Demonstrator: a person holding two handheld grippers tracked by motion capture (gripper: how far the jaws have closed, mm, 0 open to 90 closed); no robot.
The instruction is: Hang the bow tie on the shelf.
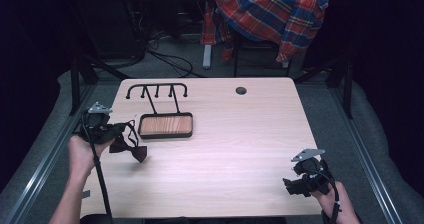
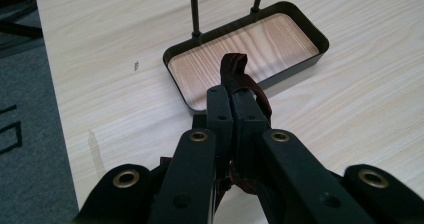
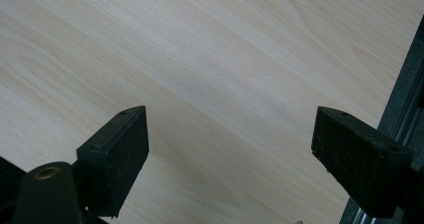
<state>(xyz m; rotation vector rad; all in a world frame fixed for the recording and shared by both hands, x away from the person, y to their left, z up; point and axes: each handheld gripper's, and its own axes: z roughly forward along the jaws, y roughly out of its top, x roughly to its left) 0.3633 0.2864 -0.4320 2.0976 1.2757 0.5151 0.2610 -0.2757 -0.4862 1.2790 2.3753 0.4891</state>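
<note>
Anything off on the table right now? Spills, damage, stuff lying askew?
Nothing spilled or broken. The dark maroon bow tie dangles off the left gripper, clamped by its strap. The black metal rack with wooden tray stands upright on the table. The right gripper is open, holding nothing.

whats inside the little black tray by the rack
The tray shows a bare wood-grain floor and two thin posts rising from its far edge. The bow tie strap, held in the left gripper, covers a small patch of it.
</note>
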